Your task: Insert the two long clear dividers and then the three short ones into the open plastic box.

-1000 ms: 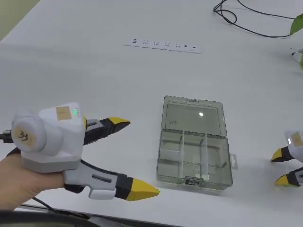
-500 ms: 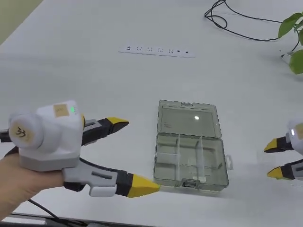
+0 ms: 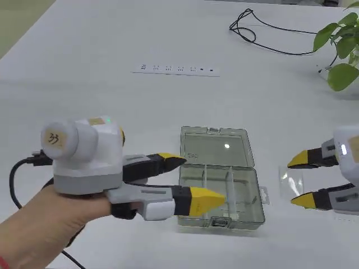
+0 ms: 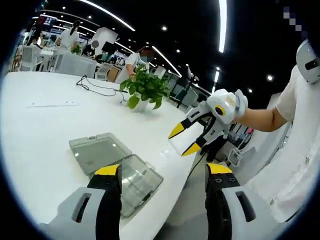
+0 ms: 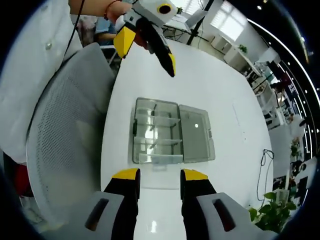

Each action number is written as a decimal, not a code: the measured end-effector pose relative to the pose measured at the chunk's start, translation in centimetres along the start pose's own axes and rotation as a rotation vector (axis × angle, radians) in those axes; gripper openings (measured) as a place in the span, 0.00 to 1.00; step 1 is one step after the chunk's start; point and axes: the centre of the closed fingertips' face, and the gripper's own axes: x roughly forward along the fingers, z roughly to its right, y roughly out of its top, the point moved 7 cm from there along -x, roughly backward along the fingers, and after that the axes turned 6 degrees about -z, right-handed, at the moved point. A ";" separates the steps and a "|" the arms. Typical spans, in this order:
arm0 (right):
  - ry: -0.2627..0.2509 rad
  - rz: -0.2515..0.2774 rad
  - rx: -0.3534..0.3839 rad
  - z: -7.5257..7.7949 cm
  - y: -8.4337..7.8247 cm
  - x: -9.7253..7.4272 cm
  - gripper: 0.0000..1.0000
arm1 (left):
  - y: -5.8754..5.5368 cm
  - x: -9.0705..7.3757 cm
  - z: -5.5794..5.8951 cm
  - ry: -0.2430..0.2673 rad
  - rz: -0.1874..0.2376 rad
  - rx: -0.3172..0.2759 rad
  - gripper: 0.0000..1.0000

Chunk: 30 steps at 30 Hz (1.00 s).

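A white table [image 3: 84, 95] seen from above, with a clear plastic box [image 3: 247, 196] lying near its front edge; the lid is folded back flat on the far side, and the tray on the near side is split into compartments by clear dividers [image 3: 229, 182] standing inside it; a hand [image 3: 39, 224] at the lower left holds the left gripper [image 3: 188, 179], whose yellow-tipped fingers are spread wide with nothing between them; in the head view its nearer tip overlaps the tray's left front corner, and how high it is above the box cannot be told; the right gripper [image 3: 297, 179] comes in from the right edge, just beside the box, its fingers set a moderate gap apart; a faint clear piece [image 3: 290, 179] shows between its tips, and whether the fingers grip it or it lies on the table beneath them cannot be told; in the left gripper view, the left gripper [image 4: 162, 170] looks over the box [image 4: 117, 160] towards the right gripper [image 4: 183, 141]; in the right gripper view, the right gripper [image 5: 160, 175] faces the box [image 5: 165, 132] with the left gripper [image 5: 148, 54] beyond it; farther back on the table lie a white power strip [image 3: 176, 69] and a looped black cable [image 3: 252, 33]; a leafy green plant [image 3: 339, 50] stands at the far right.
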 end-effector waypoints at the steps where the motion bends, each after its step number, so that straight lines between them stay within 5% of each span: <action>1: -0.005 0.006 -0.007 -0.2 0.7 -0.3 0.32 | 0.0 0.3 0.2 -0.004 -0.009 -0.016 0.62; 12: -0.046 0.038 -0.050 -1.4 4.9 -2.3 0.32 | -0.3 3.5 1.9 -0.060 -0.009 -0.154 0.40; 15: -0.049 0.045 -0.054 -1.7 5.6 -2.6 0.32 | -0.1 3.9 2.2 -0.089 0.027 -0.246 0.29; 30: -0.056 0.062 -0.067 -2.1 6.8 -3.1 0.32 | -0.5 5.1 3.3 -0.123 -0.001 -0.248 0.13</action>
